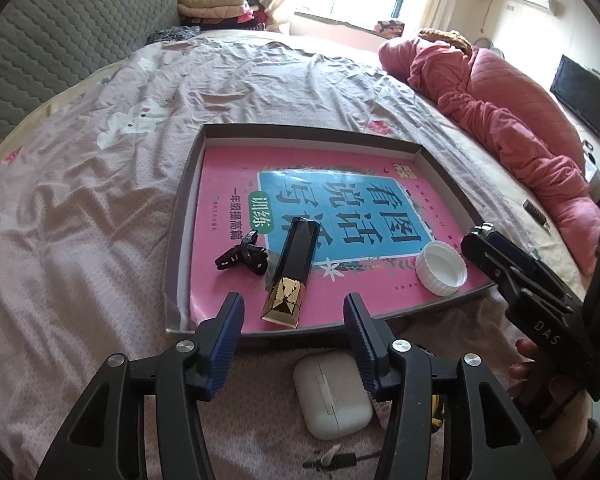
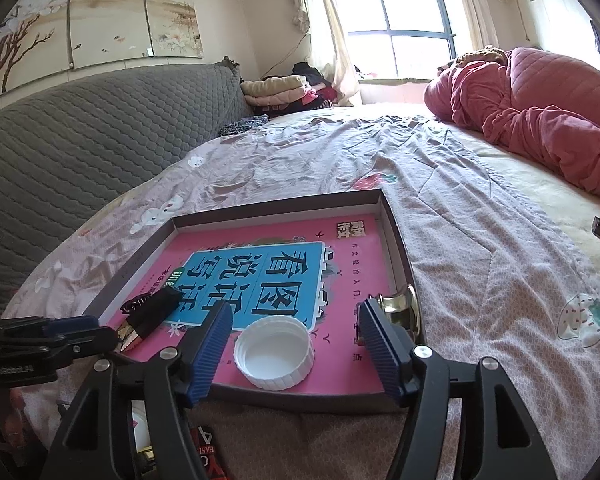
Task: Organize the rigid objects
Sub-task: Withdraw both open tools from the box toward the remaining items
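Sunlit bedroom: wrinkled bedsheet (image 1: pixel 100 208) bears a shallow tray (image 1: pixel 188 216); both grippers (image 1: pixel 292 316) (image 2: pixel 296 324) spread, empty.

A pink quilt (image 1: pixel 512 120) (bunched) lies beyond folded clothes (image 1: pixel 216 4) and window (image 2: pixel 400 12)

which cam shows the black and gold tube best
The left wrist view. There the black and gold tube lies whole in the tray, between the open fingers of the left gripper. In the right wrist view it sits partly hidden behind the left gripper.
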Tool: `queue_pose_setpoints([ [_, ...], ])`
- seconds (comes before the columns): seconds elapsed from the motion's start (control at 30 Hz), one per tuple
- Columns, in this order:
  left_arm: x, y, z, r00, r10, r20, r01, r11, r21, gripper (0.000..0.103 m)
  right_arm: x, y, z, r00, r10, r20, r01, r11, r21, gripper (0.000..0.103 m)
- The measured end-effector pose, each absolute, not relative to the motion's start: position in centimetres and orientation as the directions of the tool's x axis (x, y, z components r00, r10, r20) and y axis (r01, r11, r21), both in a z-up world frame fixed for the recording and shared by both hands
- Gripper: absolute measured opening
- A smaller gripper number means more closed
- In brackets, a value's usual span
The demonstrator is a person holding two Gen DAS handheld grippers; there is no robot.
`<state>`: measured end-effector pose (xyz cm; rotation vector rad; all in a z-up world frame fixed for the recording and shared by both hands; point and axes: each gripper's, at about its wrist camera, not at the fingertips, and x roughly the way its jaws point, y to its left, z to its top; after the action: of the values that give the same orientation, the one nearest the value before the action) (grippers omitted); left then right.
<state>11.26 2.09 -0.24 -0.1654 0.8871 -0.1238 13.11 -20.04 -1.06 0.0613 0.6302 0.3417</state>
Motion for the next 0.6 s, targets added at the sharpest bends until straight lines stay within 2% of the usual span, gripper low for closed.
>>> queue_pose_setpoints([
  [0.27,9.3,4.1,0.1,0.664,-0.194,-0.722,-0.008,0.964,-0.266,0.056,12.5,-19.9,-0.6,0.784,0.298,-0.544,-0.282,0.952,0.116,0.066],
  [0.6,7.8,4.3,0.1,0.664,-0.2,-0.72,-0.005,0.962,-0.272,0.057,10.8,-19.9,0.2,0.804,0.297,-0.515,-0.286,0.953,0.102,0.067],
])
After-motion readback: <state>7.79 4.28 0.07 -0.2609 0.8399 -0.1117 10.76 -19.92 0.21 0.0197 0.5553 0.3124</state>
